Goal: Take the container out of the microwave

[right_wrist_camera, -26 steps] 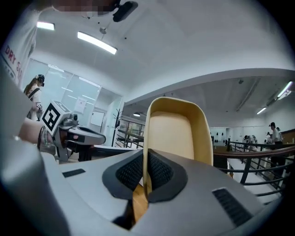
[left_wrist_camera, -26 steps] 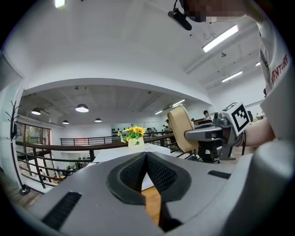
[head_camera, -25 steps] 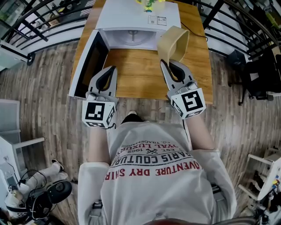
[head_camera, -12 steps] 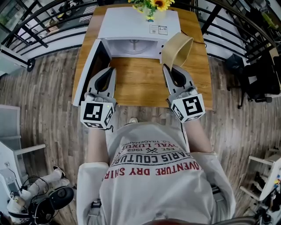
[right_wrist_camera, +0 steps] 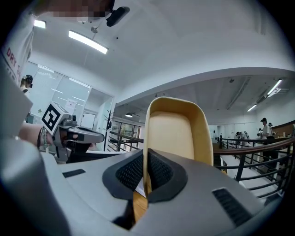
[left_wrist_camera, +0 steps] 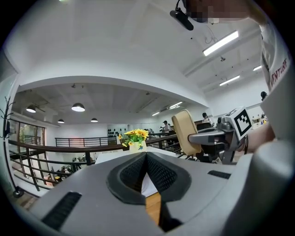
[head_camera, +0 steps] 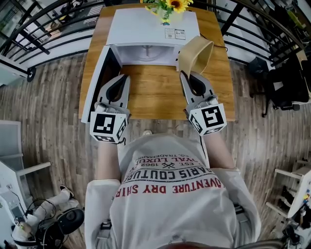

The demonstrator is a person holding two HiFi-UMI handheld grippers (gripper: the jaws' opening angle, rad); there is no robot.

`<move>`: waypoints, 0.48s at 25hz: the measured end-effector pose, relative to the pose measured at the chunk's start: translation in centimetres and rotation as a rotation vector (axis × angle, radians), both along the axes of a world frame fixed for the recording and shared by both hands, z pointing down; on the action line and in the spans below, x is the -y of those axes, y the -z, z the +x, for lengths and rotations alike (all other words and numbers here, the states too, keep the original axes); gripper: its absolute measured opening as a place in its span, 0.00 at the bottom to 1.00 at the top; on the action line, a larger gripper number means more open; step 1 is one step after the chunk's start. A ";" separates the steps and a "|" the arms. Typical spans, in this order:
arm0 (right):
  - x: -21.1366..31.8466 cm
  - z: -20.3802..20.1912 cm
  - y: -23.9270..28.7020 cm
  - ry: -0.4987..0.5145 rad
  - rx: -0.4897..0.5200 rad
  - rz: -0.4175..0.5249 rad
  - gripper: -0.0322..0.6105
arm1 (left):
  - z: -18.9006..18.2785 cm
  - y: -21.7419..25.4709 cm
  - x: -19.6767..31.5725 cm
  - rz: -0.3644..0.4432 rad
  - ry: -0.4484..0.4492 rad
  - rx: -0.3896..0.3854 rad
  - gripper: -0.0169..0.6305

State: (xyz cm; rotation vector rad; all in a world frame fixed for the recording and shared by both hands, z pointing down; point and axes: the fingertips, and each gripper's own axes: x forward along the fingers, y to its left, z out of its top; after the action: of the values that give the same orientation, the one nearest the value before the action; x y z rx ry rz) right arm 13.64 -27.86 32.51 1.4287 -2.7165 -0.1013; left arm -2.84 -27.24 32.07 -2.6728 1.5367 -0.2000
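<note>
Evidently the container (head_camera: 195,54) is already outside the microwave (head_camera: 153,24). It hangs tipped on its side in the air just in front of the right end of the open cavity, above the tabletop (head_camera: 155,90), with its hollow turned toward the person.

The right claw (head_camera: 186,74) is clamped on one thin side wall at the rim, with a pad on each face of that wall. The left claw (head_camera: 125,77) has its jaws together with nothing between them. It hovers over the tabletop beside the open door (head_camera: 99,73), well apart from the container.

Assessment: the removal itself appears complete, and the step in hand is carrying the container clear. The next move calls for turning it level, lowering it onto bare wood and only then releasing it. Because the grip is on a single wall, the tub could pivot if swung quickly.

Materials and shapes:
- **Container:** a tan, matte, smooth tub with thin walls and a rounded-rectangular shape. It looks empty.
- **Microwave:** white and boxy, with a smooth top bearing a small label. The door is swung out to the left and shows a dark inner face. The cavity is pale, with a round turntable (head_camera: 146,51).
- **Tabletop:** warm wood with visible grain.
- **Claws:** grey shells with dark, finely ribbed pads.
- **Flowers:** yellow flowers (head_camera: 171,5) stand at the back of the microwave.
</note>
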 end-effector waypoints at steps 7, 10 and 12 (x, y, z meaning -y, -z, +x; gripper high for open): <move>0.8 0.2 -0.4 -0.029 0.003 -0.008 0.10 | -0.4 0.2 0.5 0.006 -0.004 -0.001 0.05; 1.0 -0.2 -0.4 -0.020 0.011 -0.003 0.10 | -0.7 0.1 0.8 0.008 0.003 0.004 0.05; 1.2 -0.6 -0.4 -0.014 0.008 0.000 0.10 | -1.0 0.0 1.1 0.010 0.010 0.014 0.05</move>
State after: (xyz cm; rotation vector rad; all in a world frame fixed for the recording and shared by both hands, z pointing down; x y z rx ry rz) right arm 13.09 -29.09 32.96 1.4503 -2.7124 -0.0953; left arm -3.82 -28.32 32.02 -2.6514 1.5431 -0.2106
